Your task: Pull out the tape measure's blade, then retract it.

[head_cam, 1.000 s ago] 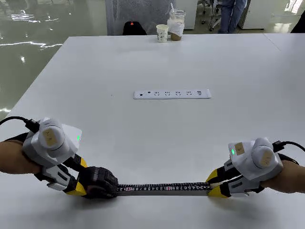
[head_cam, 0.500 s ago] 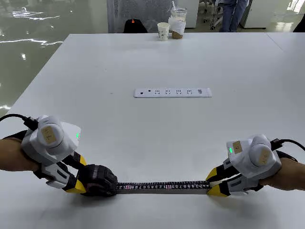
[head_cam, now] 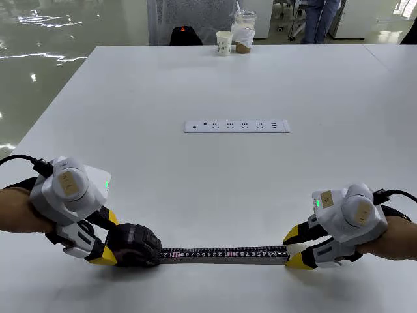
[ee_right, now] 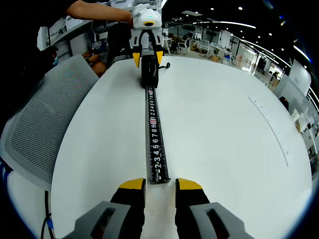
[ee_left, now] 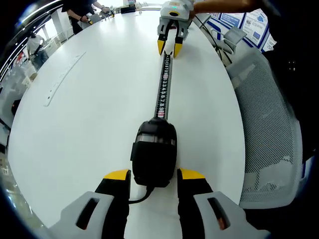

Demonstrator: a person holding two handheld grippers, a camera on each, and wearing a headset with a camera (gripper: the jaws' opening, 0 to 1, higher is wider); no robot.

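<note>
Tape measure (ee_left: 154, 154) case on surface (head_cam: 215, 182), clamped in left gripper (ee_left: 154, 174) jaws; blade (ee_right: 153, 134) lies extended flat toward right gripper (ee_right: 160, 183), jaws parted at its tip, gripping nothing. Blade thin, springy (may whip back); hold rigid case.

The head view looks forward and down from above the near edge of the white table (head_cam: 215, 85), far enough back to hold the left gripper (head_cam: 109, 236) at 7 o'clock and the right gripper (head_cam: 293, 248) at 5 o'clock. Each gripper view rides low and close over the tabletop and faces the other along the blade (ee_left: 163, 84), the opposite gripper small at 12 o'clock. All three share the blade and the power strip (head_cam: 236, 126): 12 o'clock for the head, 10 for the left, 3 for the right.
</note>
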